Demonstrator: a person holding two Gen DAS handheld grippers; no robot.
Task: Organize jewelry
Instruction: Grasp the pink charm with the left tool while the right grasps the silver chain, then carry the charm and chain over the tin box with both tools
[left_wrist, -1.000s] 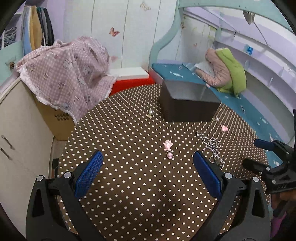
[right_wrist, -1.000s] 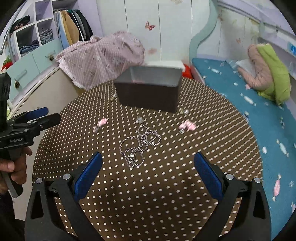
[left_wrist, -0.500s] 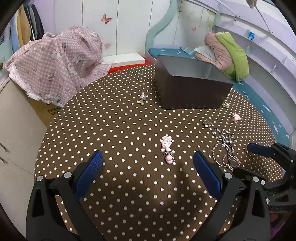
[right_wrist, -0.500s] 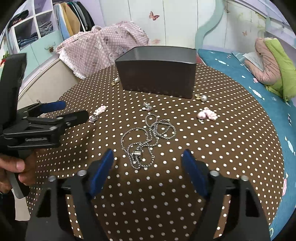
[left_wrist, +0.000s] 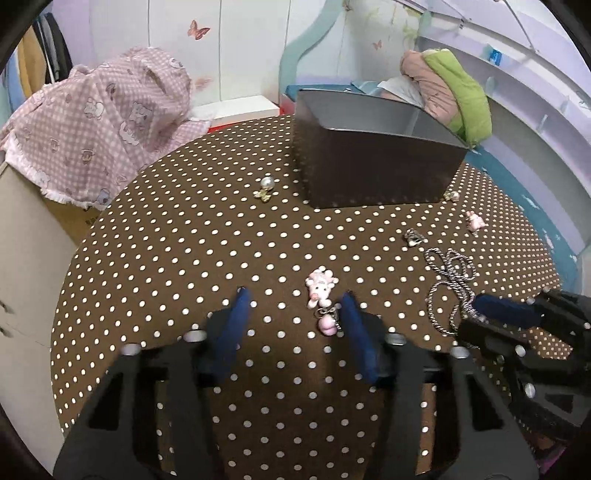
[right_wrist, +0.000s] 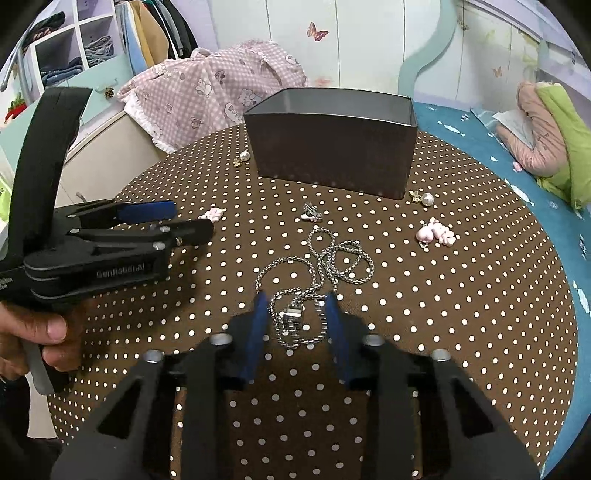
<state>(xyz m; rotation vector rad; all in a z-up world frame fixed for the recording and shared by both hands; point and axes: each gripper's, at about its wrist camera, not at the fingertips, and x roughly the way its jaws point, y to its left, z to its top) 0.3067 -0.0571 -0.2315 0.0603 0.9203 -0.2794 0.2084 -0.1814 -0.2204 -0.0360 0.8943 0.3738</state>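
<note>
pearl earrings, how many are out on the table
2. One pearl earring lies off the dark box's left end, the other pearl earring by its right front corner. More could be hidden behind or inside the box.

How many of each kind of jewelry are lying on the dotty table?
Pink charms: 2
Pearl earrings: 2
Silver chains: 1
Small silver clips: 1
Total: 6 pieces, all outside the dark box.
</note>
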